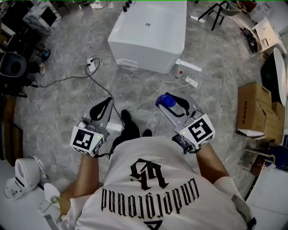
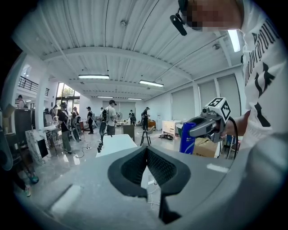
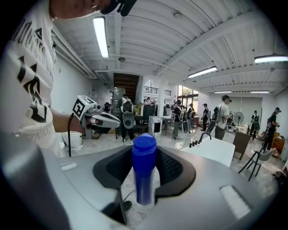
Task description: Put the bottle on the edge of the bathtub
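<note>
Head view: person's white printed shirt (image 1: 153,188) fills the bottom, both arms out front over a grey stone floor (image 1: 63,103). Left tool (image 1: 107,100) sits low left, right tool (image 1: 173,104) low right, well apart from each other.

Left gripper view: left tool (image 2: 146,151) has its dark pads together at the tips, nothing between them. Across from it are the right tool (image 2: 203,126) and the blue bottle (image 2: 187,139) hanging under it.

Right gripper view: right tool (image 3: 144,157) is clamped on the bottle (image 3: 144,173). The pads press its sides, the rounded blue cap sticks up past them, and the body stands upright between them. Left tool (image 3: 102,120) shows off to the side.

Bottle (image 1: 165,102) is in the air over the floor, not touching the bathtub.

Just past the tools, a black shoe (image 1: 127,118) and loose cables (image 1: 96,85) run to a white power strip (image 1: 92,65). A cardboard box (image 1: 254,108) stands at the right.

Further ahead is the white bathtub (image 1: 150,33), well apart from the bottle, with dark faucet parts (image 1: 128,5) at its far end. It shows in both tool cameras too (image 2: 116,143) (image 3: 211,150).

Far back in the hall, several people (image 2: 110,117) stand.
</note>
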`<state>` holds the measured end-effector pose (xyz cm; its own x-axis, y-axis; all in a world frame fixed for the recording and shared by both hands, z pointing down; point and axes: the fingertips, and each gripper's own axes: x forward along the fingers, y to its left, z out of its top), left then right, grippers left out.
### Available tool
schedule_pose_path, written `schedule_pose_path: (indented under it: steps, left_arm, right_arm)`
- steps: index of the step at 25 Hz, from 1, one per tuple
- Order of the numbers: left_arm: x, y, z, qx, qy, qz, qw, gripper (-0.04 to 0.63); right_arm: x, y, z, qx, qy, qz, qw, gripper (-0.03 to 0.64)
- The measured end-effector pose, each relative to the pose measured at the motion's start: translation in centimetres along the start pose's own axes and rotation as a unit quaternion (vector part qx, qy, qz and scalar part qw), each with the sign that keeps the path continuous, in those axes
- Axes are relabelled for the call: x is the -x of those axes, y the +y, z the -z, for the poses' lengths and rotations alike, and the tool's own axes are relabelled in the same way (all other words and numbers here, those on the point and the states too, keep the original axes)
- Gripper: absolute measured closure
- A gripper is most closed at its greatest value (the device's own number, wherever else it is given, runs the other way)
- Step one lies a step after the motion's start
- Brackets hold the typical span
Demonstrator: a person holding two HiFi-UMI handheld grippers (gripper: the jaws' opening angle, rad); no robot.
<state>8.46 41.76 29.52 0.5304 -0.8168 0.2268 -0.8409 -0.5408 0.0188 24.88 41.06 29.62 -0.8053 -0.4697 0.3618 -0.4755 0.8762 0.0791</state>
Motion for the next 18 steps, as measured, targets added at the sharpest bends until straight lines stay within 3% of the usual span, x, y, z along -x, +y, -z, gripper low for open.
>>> schedule_pose_path:
  steps: [8, 14, 18]
  left_arm:
    - [-1.4, 4.7, 1.1, 0.012, 0.006, -0.008, 0.9999, 0.589]
    - [-2.7, 11.4, 1.1, 0.015, 0.000, -0.014, 0.9998, 0.589]
    - [-3.9, 17.1, -0.4, 0.014, -0.004, -0.011, 0.9998, 0.589]
  right_arm:
    - [-4.6, -1.9, -2.0, -0.006, -0.013, -0.002, 1.000, 0.463]
    - [-10.7, -4.6, -2.9, 0.012, 0.001, 0.004, 1.000, 0.463]
    - [-15.3, -6.4, -6.0, 0.014, -0.012, 0.010, 1.000, 0.463]
